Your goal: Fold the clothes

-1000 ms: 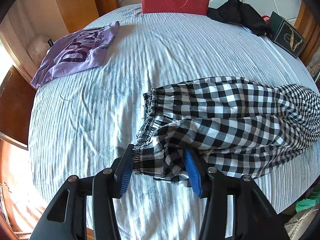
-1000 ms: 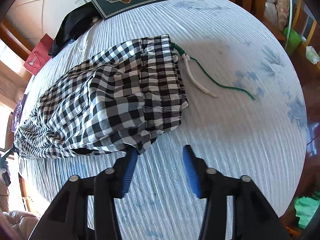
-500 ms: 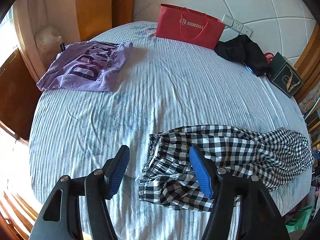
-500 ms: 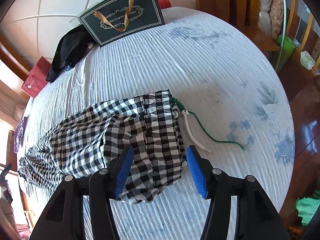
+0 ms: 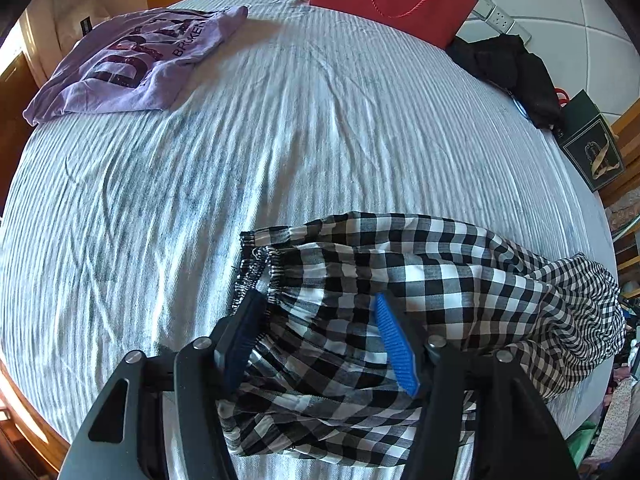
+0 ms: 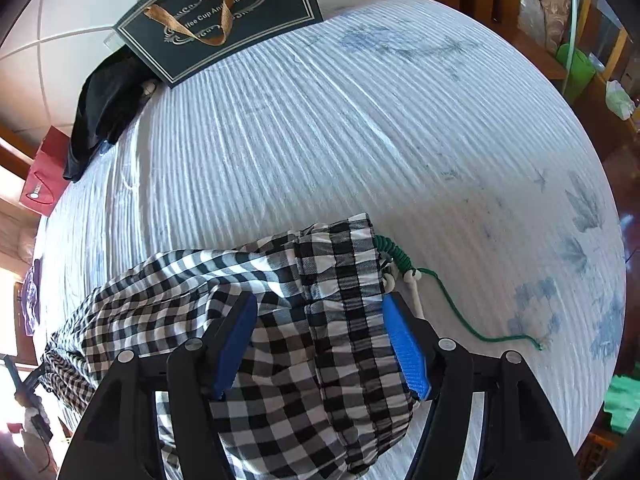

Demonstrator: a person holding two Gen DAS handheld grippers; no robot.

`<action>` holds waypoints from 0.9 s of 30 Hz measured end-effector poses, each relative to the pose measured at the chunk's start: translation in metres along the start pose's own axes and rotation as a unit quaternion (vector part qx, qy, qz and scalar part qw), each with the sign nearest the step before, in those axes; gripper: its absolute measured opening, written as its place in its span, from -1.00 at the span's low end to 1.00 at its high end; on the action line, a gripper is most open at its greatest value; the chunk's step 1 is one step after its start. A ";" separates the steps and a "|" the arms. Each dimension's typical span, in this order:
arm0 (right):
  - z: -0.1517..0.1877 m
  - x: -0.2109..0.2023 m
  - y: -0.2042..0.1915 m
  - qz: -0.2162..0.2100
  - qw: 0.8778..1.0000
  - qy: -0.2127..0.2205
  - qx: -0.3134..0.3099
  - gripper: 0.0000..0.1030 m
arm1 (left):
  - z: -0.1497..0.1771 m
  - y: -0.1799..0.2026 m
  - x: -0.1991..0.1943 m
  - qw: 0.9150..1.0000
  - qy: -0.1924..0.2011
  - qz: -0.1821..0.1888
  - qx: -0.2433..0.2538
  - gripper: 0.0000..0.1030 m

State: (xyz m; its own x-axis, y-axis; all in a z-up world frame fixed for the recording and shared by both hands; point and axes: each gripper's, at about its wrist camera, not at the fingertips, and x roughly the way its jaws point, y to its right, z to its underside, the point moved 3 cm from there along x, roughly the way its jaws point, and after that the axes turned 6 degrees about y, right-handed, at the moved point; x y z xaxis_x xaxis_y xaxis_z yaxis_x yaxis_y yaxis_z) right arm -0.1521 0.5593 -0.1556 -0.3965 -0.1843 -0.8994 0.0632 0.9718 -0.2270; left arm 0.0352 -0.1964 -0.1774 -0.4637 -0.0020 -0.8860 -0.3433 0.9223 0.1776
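Checked trousers (image 5: 420, 276) lie near the bed (image 5: 280, 128) edge.

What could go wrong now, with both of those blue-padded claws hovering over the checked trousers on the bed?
The left gripper is closing on the bunched cuffs of the black-and-white checked trousers and may catch only one layer. The right gripper, opening over the waistband, could snag the green drawstring cord trailing across the striped bedsheet.
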 end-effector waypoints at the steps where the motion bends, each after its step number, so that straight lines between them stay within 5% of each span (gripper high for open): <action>1: 0.000 0.005 0.001 0.007 1.000 -0.004 0.001 0.25 | 0.001 0.000 -0.001 1.000 0.001 -0.013 0.005 -0.69; 2: 0.000 0.009 0.000 0.011 1.000 -0.007 -0.002 0.17 | 0.001 0.000 -0.004 1.000 0.007 -0.015 0.006 -0.74; 3: 0.001 0.011 -0.003 0.018 1.000 -0.007 -0.011 -0.24 | 0.000 0.000 -0.008 1.000 0.013 -0.017 0.006 -0.76; 4: 0.001 0.010 -0.012 0.039 0.998 0.000 -0.042 -0.44 | -0.002 0.001 -0.016 0.999 0.031 -0.027 0.012 -0.79; 6: -0.001 0.000 -0.031 0.101 0.987 0.032 -0.119 -0.47 | -0.007 0.003 -0.036 0.996 0.075 -0.045 0.022 -0.80; 8: -0.009 -0.017 -0.045 0.139 0.973 0.083 -0.164 -0.48 | -0.020 0.001 -0.056 0.990 0.127 -0.050 0.022 -0.79; 10: -0.025 -0.025 -0.040 0.138 0.975 0.104 -0.139 -0.28 | -0.032 0.002 -0.055 0.990 0.132 -0.054 0.021 -0.65; 12: -0.038 -0.018 -0.031 0.140 0.981 0.084 -0.105 0.07 | -0.040 0.000 -0.047 0.992 0.113 -0.057 0.019 -0.34; 13: -0.039 -0.010 -0.028 0.136 0.984 0.063 -0.094 0.08 | -0.041 0.000 -0.039 0.994 0.091 -0.055 0.014 -0.10; 17: -0.023 -0.020 -0.023 0.104 0.989 0.066 -0.084 0.08 | -0.024 -0.002 -0.046 0.995 0.091 -0.043 0.008 0.09; 22: 0.004 -0.056 -0.006 0.034 0.995 0.084 -0.040 0.14 | -0.007 -0.013 -0.061 0.995 0.094 -0.032 -0.009 0.10; 27: 0.035 -0.067 0.010 -0.008 0.998 0.054 -0.014 0.14 | 0.008 -0.014 -0.063 0.996 0.088 -0.023 -0.015 0.10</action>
State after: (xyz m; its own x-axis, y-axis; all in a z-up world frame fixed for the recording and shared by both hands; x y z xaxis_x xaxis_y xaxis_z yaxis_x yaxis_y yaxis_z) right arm -0.0925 0.5757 -0.1107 -0.4937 -0.1835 -0.8500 0.0317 0.9730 -0.2285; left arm 0.0761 -0.2064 -0.1279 -0.5819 -0.1141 -0.8052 -0.3904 0.9077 0.1535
